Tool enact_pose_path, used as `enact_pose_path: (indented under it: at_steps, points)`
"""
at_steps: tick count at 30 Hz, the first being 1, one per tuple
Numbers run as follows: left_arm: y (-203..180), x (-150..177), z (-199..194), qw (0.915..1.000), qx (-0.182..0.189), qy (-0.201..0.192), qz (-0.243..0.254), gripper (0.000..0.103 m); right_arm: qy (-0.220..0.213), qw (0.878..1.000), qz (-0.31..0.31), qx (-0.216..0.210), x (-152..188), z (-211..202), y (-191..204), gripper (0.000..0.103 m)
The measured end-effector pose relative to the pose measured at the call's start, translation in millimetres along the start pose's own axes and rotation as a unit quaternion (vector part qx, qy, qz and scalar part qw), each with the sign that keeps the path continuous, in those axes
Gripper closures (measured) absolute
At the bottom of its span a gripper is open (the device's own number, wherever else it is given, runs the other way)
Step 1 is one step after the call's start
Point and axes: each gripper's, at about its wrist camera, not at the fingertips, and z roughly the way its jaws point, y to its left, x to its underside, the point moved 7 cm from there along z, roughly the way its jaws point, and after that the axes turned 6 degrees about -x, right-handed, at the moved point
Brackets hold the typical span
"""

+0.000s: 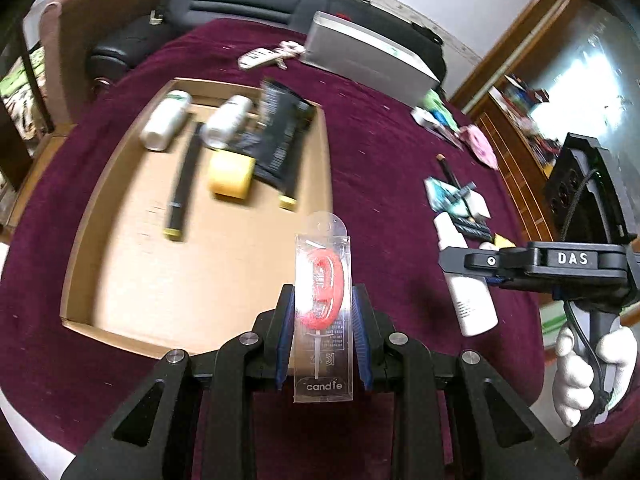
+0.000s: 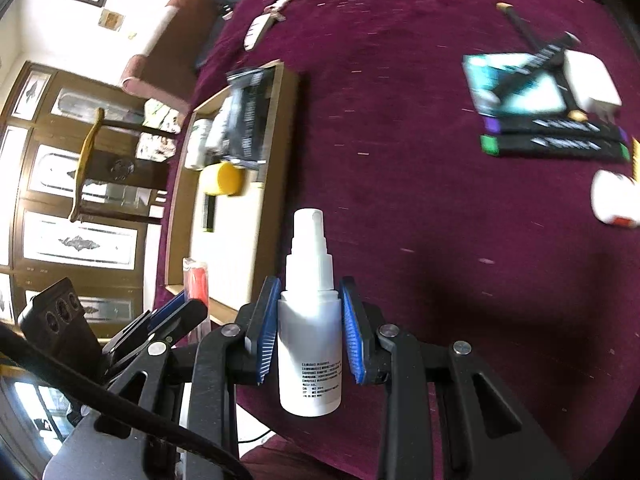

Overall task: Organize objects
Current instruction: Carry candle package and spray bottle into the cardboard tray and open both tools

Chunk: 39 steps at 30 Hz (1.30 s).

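Observation:
My left gripper is shut on a clear candle pack with a red number candle inside, held upright above the near right corner of the cardboard tray. My right gripper is shut on a white spray bottle, held above the maroon cloth right of the tray. In the left wrist view the right gripper and the bottle show at the right. In the right wrist view the left gripper with the candle pack shows at the lower left.
The tray holds two white bottles, a yellow cylinder, a black pouch and a black stick. On the cloth lie a teal packet, a white box, dark bars, a grey box and a white remote.

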Motion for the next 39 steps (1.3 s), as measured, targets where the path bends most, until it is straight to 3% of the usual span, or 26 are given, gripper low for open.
enact_pose_path:
  at_steps: [9,15,29,39]
  points:
    - [71,-43,-9,0.9988,-0.035,-0.029,-0.018,0.080,0.018,0.999,-0.016,-0.025,-19,46,56,0.075]
    - [102,-68,2,0.9984,-0.049,-0.028,-0.008,0.080,0.029,0.999,-0.025,-0.027,-25,78,85,0.075]
    - [119,-86,60,0.9982,-0.054,0.014,0.019,0.080,0.060,0.997,-0.038,0.013,-28,147,100,0.075]
    - [130,-87,80,0.9983,-0.049,0.032,0.004,0.080,0.064,0.995,-0.063,0.043,-36,165,102,0.075]
